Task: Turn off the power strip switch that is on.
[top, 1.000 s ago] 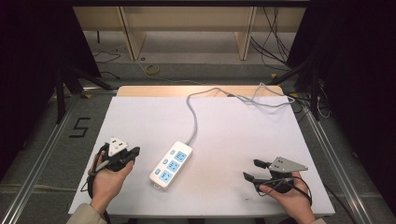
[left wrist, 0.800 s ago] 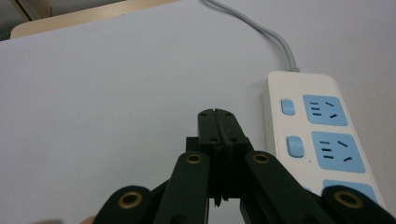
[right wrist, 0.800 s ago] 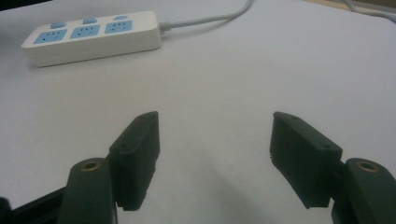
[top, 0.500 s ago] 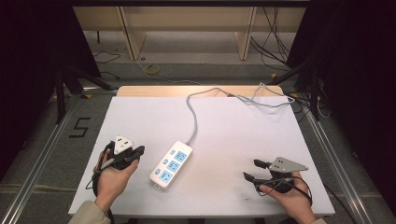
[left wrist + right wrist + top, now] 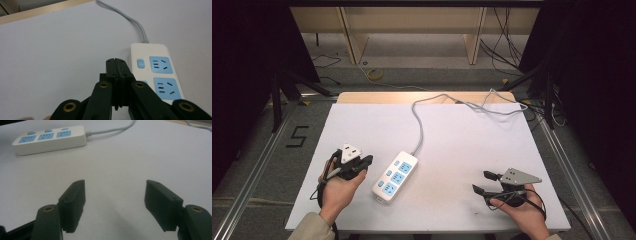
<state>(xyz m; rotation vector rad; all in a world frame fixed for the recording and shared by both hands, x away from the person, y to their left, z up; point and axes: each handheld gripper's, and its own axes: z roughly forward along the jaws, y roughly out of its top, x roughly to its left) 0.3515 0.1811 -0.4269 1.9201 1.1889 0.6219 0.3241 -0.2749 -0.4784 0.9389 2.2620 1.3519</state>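
One legible mark: a "5" [image 5: 298, 136] on the floor left of the counter [image 5: 462, 135]. I see a white surface with a wooden far edge, dark surroundings. The power strip [image 5: 395, 176] lies left of centre, cable trailing away. My left gripper [image 5: 362, 162] sits just beside it, jaws together, empty. My right gripper [image 5: 484, 182] rests well apart, jaws spread.

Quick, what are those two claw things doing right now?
Left gripper: closed, empty, beside the power strip.
Right gripper: open, holding nothing.
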